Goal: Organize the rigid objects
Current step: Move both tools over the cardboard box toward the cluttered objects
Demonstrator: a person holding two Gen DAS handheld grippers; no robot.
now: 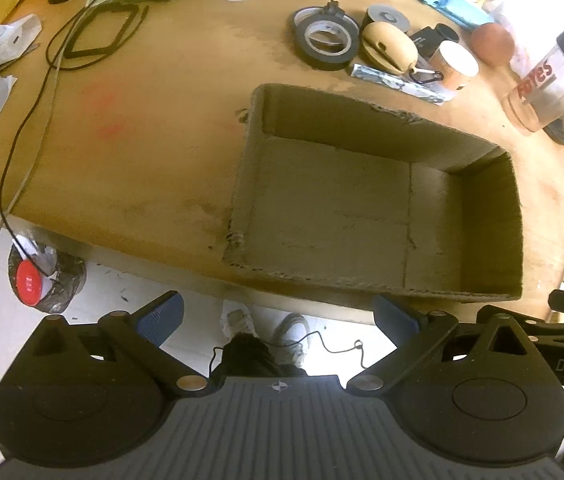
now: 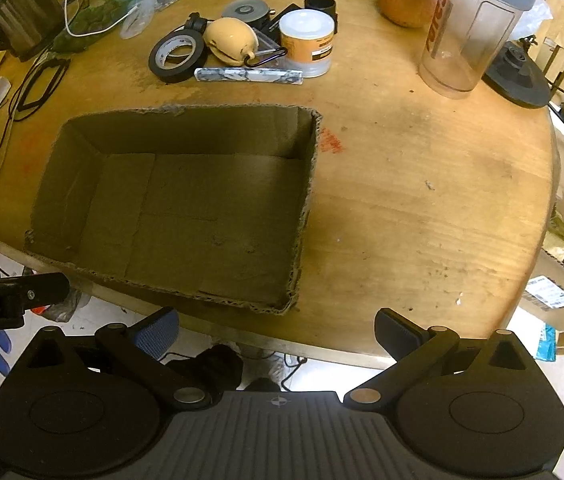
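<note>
Right wrist view: nothing is held by the wide-spread right gripper (image 2: 275, 326) or left gripper (image 1: 277, 314), the shallow brown cardboard box (image 2: 41, 184) at centre left lies empty, and the black tape roll (image 2: 177, 56) with its neighbours at upper centre is judged yet to be packed.

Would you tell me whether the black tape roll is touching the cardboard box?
Apart. The right wrist view shows bare table between the black tape roll and the far rim of the cardboard box.
</note>
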